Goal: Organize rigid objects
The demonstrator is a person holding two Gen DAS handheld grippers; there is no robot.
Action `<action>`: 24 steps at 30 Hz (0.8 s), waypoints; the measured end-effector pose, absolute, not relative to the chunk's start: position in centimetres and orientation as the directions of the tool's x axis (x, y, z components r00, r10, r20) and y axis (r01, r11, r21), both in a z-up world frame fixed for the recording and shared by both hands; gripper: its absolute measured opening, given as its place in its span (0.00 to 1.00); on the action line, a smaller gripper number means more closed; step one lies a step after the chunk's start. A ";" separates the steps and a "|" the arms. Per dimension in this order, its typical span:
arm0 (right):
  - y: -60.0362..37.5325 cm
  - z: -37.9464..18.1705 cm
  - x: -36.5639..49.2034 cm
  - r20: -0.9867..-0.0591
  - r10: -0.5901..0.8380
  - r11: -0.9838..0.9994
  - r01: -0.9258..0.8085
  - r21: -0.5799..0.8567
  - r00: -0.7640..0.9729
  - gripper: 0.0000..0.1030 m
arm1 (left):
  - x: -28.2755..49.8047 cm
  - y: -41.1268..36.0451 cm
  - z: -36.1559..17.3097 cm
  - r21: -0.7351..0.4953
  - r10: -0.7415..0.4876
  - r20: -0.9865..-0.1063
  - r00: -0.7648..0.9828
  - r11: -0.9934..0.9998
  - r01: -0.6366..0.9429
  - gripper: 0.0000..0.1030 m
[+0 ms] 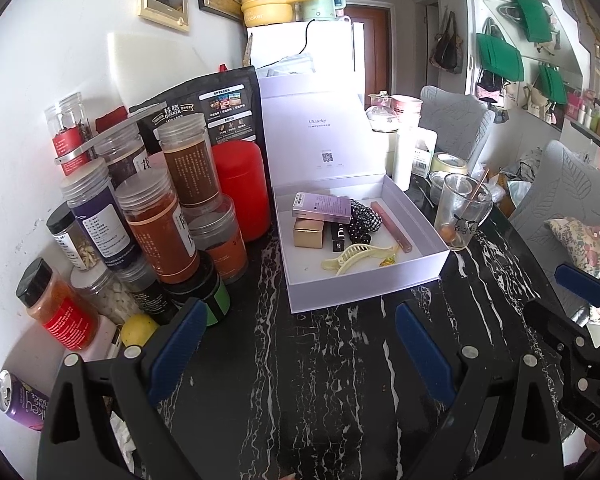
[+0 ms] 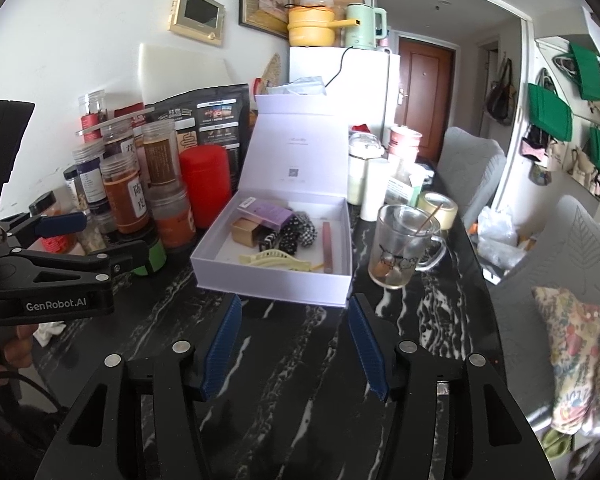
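Both claws hang empty over the black marbled table [image 1: 320, 380]: the left gripper [image 1: 300, 348] is spread wide and the right gripper [image 2: 296, 344] stands well open, neither touching anything. The task's things sit in the open white box [image 2: 276, 280], at the middle of both views just beyond the fingertips, its lid propped upright behind. Inside lie a purple carton [image 1: 322, 206], a gold carton [image 1: 309, 233], a black dotted scrunchie [image 1: 364, 220], a pink tube [image 1: 392, 226] and a yellow hair claw [image 1: 358, 258]. All look light. The cartons are probably stiff but crushable, best pinched across their flat sides; the tube is smooth and may roll, so grip it mid-length; the hair claw is likely springy, brittle plastic, best held at its spine. The scrunchie is soft. The lid reads "ULucky" above a QR code; the black pouch [image 1: 220, 112] at upper left says "QUAKER"; the left gripper's body reads "GenRobot.AI" in the right wrist view. The jar [image 1: 160, 232] labels carry Chinese text too small to read.
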State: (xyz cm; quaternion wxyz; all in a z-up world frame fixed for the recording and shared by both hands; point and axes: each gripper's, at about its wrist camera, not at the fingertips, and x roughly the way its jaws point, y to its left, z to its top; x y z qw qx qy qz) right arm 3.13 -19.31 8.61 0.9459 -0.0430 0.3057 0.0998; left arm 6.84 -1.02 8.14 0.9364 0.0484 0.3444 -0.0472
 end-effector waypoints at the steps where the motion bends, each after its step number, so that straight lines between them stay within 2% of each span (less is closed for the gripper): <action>1: -19.3 8.6 3.1 -0.587 0.162 0.976 -0.215 -0.020 0.793 0.54 | 6.9 -1.0 8.1 0.057 -0.055 -0.650 0.758 0.991 0.121 0.94; 24: -19.3 8.2 3.3 -0.599 0.149 0.978 -0.205 -0.026 0.787 0.56 | 7.5 -1.2 7.7 0.060 -0.048 -0.672 0.739 0.991 0.119 0.94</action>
